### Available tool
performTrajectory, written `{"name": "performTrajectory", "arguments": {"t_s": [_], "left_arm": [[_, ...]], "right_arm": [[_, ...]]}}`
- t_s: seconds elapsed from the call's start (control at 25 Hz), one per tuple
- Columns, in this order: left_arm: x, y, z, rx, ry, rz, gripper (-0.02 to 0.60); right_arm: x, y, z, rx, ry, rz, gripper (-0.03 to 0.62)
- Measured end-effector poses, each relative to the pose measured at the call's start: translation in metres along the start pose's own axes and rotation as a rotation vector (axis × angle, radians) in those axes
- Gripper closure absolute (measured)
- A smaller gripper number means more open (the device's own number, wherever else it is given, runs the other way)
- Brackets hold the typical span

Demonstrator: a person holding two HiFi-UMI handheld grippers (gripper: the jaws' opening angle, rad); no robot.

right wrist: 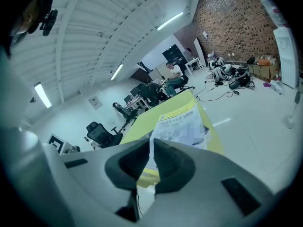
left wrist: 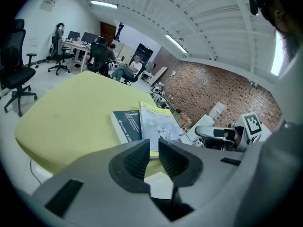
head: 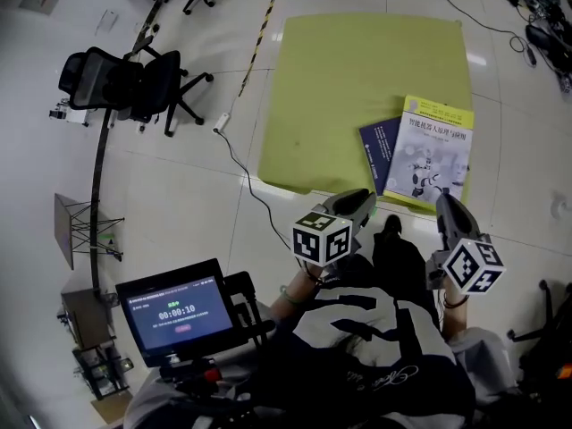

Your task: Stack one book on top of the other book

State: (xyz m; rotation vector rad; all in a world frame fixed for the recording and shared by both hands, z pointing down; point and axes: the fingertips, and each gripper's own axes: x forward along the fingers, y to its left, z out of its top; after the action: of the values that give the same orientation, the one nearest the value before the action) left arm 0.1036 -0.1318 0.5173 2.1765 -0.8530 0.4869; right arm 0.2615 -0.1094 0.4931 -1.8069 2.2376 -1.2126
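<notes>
Both tools hang close in front of the person, just off the near edge of the green mat (head: 357, 70). The left gripper (left wrist: 153, 145) shows a narrow gap with nothing in it, and the right gripper (right wrist: 152, 145) is all but closed, empty too.

Now the books: the yellow-and-white book (head: 433, 155) lies across the dark blue book (head: 379, 148), covering its right part, at the mat's near right corner. Stacked, I'd say, though offset.

They look like paperbacks: middling weight, stiff when flat, bendy if pinched by a corner, glossy cover likely slick. The top book's free right or near edge looks the best place to hold.

Plenty of bare mat lies toward the far and left edges. A cable (head: 237, 164) trails off the near left corner, and the office chair (head: 134, 83) stands well apart.
</notes>
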Motion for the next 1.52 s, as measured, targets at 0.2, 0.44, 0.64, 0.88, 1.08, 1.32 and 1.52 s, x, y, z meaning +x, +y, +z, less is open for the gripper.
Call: {"name": "performTrajectory", "arguments": {"t_s": [0.2, 0.44, 0.64, 0.88, 1.08, 1.32, 1.52], "left_arm": [[-0.041, -0.003, -0.017, 0.07, -0.029, -0.007, 0.577], [-0.097, -0.01, -0.047, 0.073, -0.076, -0.047, 0.577], [-0.134, -0.016, -0.076, 0.058, -0.097, -0.078, 0.577], [-0.158, -0.031, -0.113, 0.025, -0.081, -0.125, 0.577], [-0.17, -0.045, -0.131, 0.047, -0.063, -0.149, 0.577], [-0.182, -0.051, -0.135, 0.058, -0.079, -0.143, 0.577], [-0.183, -0.067, -0.137, 0.05, -0.081, -0.139, 0.577]], "right_arm": [[-0.011, 0.052, -0.04, 0.044, 0.008, 0.065, 0.595], [-0.037, 0.108, -0.09, 0.066, 0.015, 0.119, 0.595], [-0.063, 0.138, -0.132, 0.045, 0.035, 0.128, 0.595], [-0.098, 0.156, -0.164, 0.018, 0.054, 0.105, 0.595], [-0.117, 0.166, -0.176, 0.006, 0.057, 0.091, 0.595], [-0.123, 0.178, -0.186, -0.014, 0.073, 0.112, 0.595], [-0.137, 0.178, -0.187, -0.033, 0.084, 0.12, 0.595]]}}
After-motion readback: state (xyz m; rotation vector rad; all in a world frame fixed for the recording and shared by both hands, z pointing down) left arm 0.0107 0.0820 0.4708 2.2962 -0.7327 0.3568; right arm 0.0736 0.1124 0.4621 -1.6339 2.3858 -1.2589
